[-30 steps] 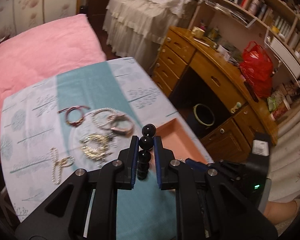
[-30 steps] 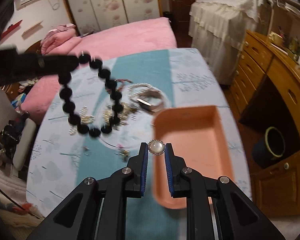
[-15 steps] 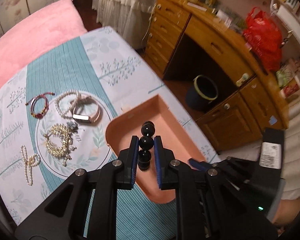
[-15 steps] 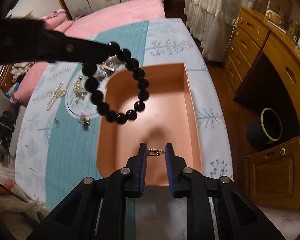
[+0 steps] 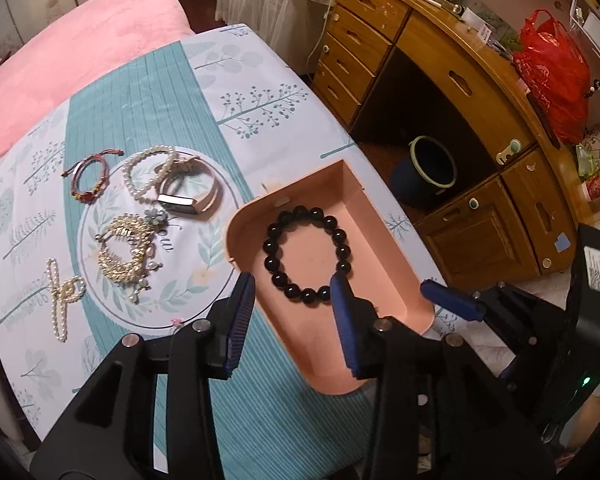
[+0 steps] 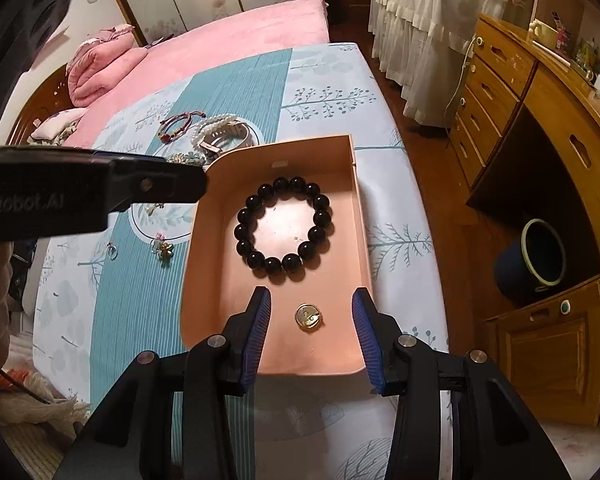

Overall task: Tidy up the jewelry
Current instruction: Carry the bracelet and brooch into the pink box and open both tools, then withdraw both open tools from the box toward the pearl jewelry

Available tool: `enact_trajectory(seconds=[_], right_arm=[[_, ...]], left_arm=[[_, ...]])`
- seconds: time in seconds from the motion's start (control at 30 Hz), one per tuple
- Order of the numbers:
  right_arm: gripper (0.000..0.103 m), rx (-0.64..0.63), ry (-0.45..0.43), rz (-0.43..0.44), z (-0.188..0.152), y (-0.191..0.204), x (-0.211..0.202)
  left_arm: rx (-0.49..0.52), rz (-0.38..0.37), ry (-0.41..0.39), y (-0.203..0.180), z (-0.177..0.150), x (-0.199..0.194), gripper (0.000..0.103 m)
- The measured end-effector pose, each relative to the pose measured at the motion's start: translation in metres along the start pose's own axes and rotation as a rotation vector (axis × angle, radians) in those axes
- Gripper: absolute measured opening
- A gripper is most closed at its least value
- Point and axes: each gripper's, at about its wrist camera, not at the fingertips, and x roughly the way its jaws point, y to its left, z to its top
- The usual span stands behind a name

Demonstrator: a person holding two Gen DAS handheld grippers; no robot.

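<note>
A black bead bracelet (image 5: 306,254) (image 6: 284,228) lies flat in the peach tray (image 5: 384,272) (image 6: 360,216). A small round gold brooch (image 6: 308,317) lies in the tray's near end. My left gripper (image 5: 294,306) is open and empty above the tray's near left edge. My right gripper (image 6: 310,316) is open and empty above the brooch. On the cloth to the left lie a red cord bracelet (image 5: 88,178), a pearl bracelet (image 5: 148,176), a rose-gold bangle (image 5: 192,200), a gold leaf piece (image 5: 126,254) and a pearl hair clip (image 5: 60,296).
The table (image 5: 236,92) carries a teal and white cloth. A pink bed (image 6: 228,40) is behind it. A wooden desk (image 5: 460,92) with drawers and a dark bin (image 5: 428,170) stand on the right. Two small charms (image 6: 162,248) lie left of the tray.
Both grippers have opened. The black bracelet dropped from my left gripper into the tray, and the brooch dropped from my right gripper into the tray's near end.
</note>
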Motion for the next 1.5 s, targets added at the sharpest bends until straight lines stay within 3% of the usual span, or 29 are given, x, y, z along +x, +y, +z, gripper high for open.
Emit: enact_trajectory(seconds=[0.03, 0.1, 0.17, 0.77, 0.9, 0.97, 1.13, 1.37, 1.5], right_arm=[[0.048, -0.001, -0.002, -0.001, 0.001, 0.001, -0.001], [0.067, -0.002, -0.013, -0.008, 0.002, 0.002, -0.006], [0.072, -0.005, -0.036, -0.01, 0.003, 0.005, -0.012], [0.072, -0.068, -0.076, -0.009, 0.016, 0.036, -0.043], [0.086, -0.06, -0.087, -0.006, 0.018, 0.04, -0.048], [0.088, -0.061, -0.102, 0.002, 0.019, 0.044, -0.052], [0.088, -0.11, -0.113, -0.013, 0.024, 0.063, -0.056], [0.087, -0.145, -0.111, -0.034, 0.039, 0.087, -0.057], [0.078, -0.137, -0.101, -0.026, 0.054, 0.097, -0.056]], left_arm=[[-0.001, 0.005, -0.001, 0.0, -0.001, -0.002, 0.036], [-0.007, 0.024, 0.0, 0.002, -0.003, -0.005, 0.037], [-0.007, 0.049, -0.003, 0.004, -0.005, -0.009, 0.037], [-0.136, 0.082, -0.112, 0.06, -0.03, -0.058, 0.038], [-0.159, 0.125, -0.133, 0.079, -0.04, -0.067, 0.038], [-0.176, 0.13, -0.13, 0.089, -0.043, -0.069, 0.038], [-0.193, 0.175, -0.108, 0.114, -0.053, -0.072, 0.038], [-0.254, 0.175, -0.121, 0.153, -0.066, -0.085, 0.038], [-0.281, 0.185, -0.11, 0.176, -0.074, -0.091, 0.038]])
